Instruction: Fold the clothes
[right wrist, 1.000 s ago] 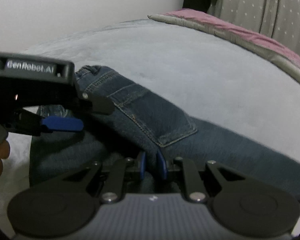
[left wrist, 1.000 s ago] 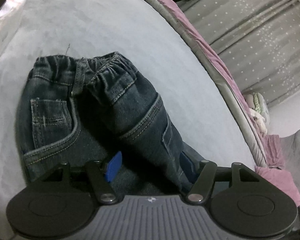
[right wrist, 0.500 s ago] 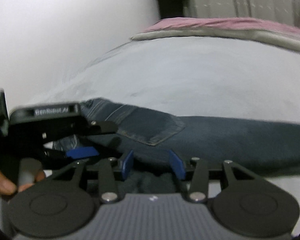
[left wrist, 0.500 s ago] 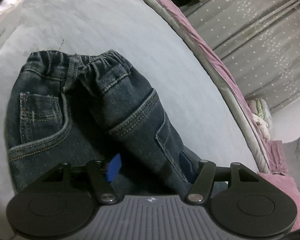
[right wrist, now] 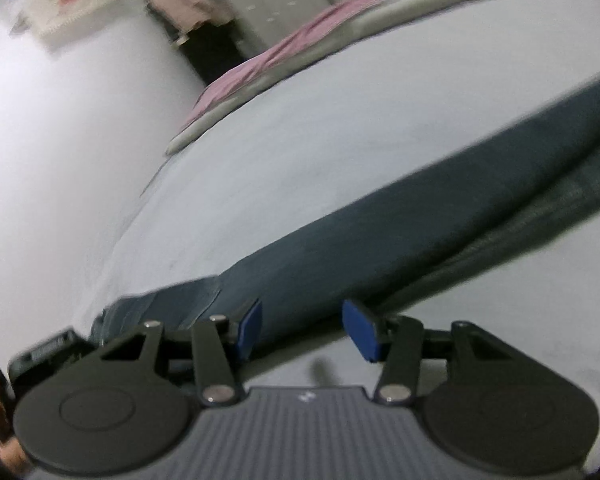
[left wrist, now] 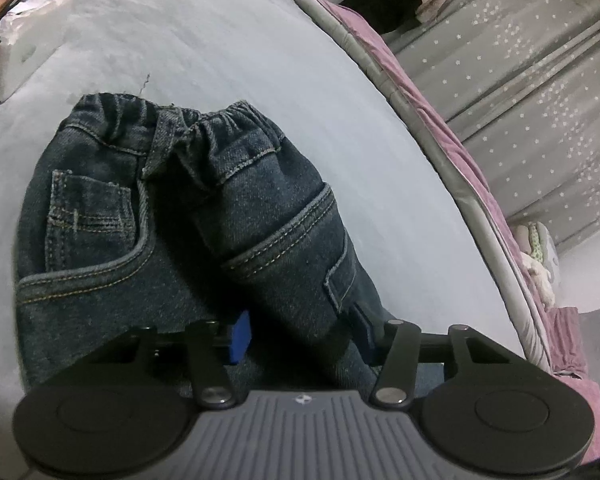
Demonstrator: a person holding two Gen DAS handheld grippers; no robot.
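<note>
While the small dark blue denim jeans (left wrist: pixel 188 224) lie mid-frame on the pale grey bed (left wrist: pixel 236 52), the left gripper (left wrist: pixel 300 330) has been closing onto a raised denim fold. The right gripper (right wrist: pixel 302 326) has been opening, fingers apart at the leg's edge; bare bed stretches above.
</note>
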